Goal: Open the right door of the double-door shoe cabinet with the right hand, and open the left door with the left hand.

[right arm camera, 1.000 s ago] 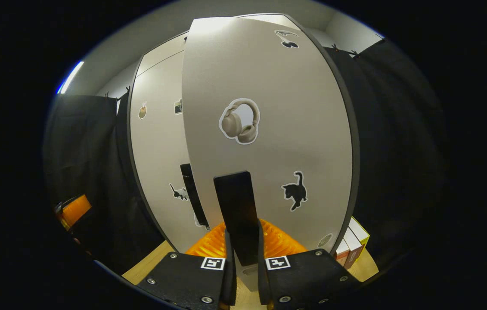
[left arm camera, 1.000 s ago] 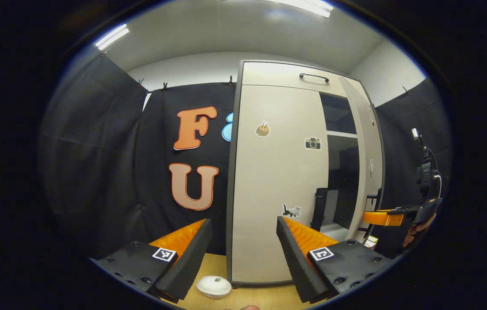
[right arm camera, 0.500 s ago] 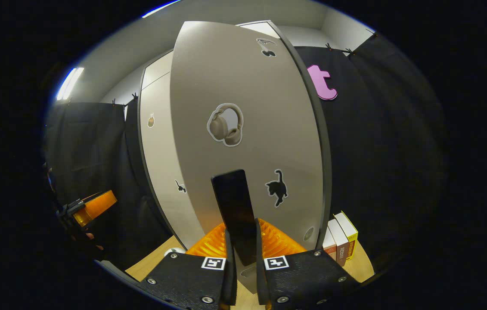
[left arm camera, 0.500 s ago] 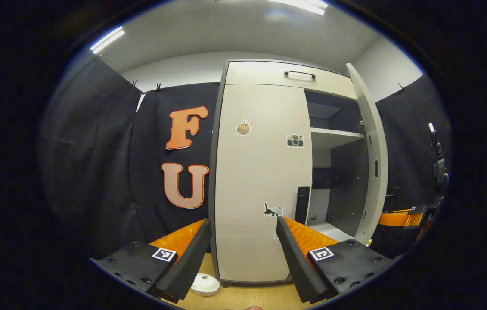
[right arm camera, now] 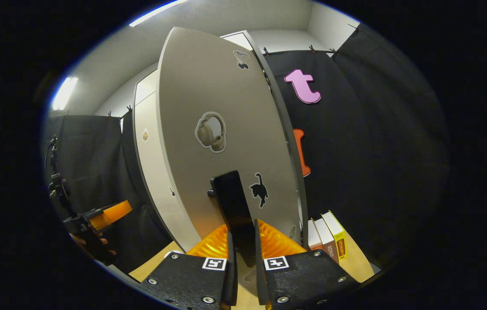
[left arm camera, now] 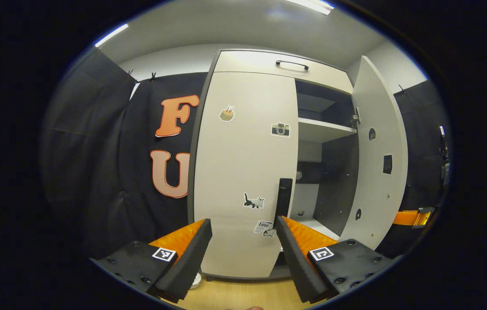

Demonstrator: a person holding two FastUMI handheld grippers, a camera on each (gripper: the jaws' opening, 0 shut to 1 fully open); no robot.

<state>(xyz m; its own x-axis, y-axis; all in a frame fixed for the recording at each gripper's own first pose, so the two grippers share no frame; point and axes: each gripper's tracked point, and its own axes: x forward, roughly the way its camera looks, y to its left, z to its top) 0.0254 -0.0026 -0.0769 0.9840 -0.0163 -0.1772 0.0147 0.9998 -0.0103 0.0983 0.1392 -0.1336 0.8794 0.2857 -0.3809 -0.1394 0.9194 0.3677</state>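
The shoe cabinet's left door (left arm camera: 243, 163) is closed, with a black upright handle (left arm camera: 284, 196) at its right edge. My left gripper (left arm camera: 243, 221) is open in front of that door's lower part and touches nothing; the handle lies just above its right finger. The right door (left arm camera: 376, 163) stands swung out, showing a shelf (left arm camera: 325, 129) and the dark inside. In the right gripper view, my right gripper (right arm camera: 242, 241) is shut on the right door's black handle (right arm camera: 232, 202), on the door's sticker-covered front (right arm camera: 221, 107). The left gripper (right arm camera: 105, 213) shows far left there.
A top drawer with a black bar handle (left arm camera: 291, 64) sits above the doors. Books (right arm camera: 327, 234) stand on the wooden floor to the right of the cabinet. A small white round object (left arm camera: 196, 280) lies by the cabinet's left foot. The person's other gripper (left arm camera: 411, 217) shows beyond the open door.
The right door has swung much further open with my right gripper still on its handle. My left gripper has shifted right, so the left door's handle now sits near its right finger.
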